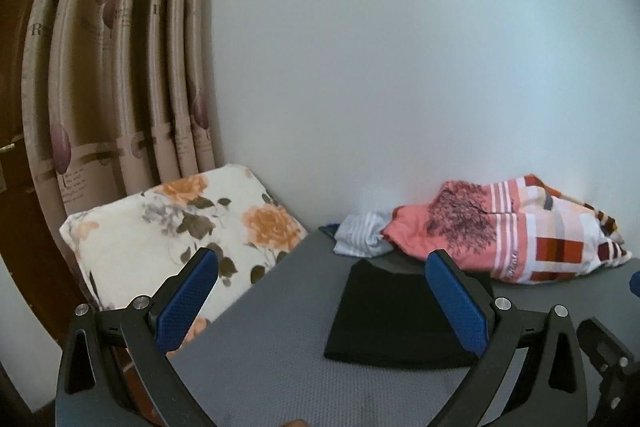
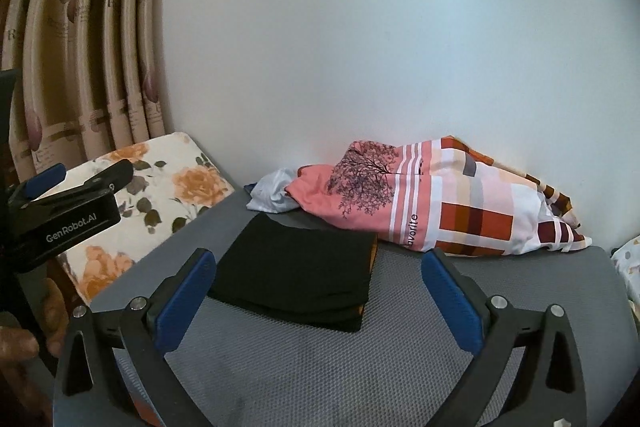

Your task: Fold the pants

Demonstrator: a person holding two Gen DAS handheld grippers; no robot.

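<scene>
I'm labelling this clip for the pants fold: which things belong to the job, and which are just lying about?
Job:
- folded black pants
- grey mat
- left gripper, open
- right gripper, open

Lying about:
- floral pillow
- pink patterned cloth
- pale blue cloth
- curtain

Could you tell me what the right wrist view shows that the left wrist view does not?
Only the right wrist view shows the left gripper from outside, with GenRobot.AI lettering and the hand holding it, plus an orange edge on the folded black pants. Only the left wrist view shows a brown door behind the curtain. Both show open jaws over the grey mat, the floral pillow and the pink patterned bundle.
</scene>
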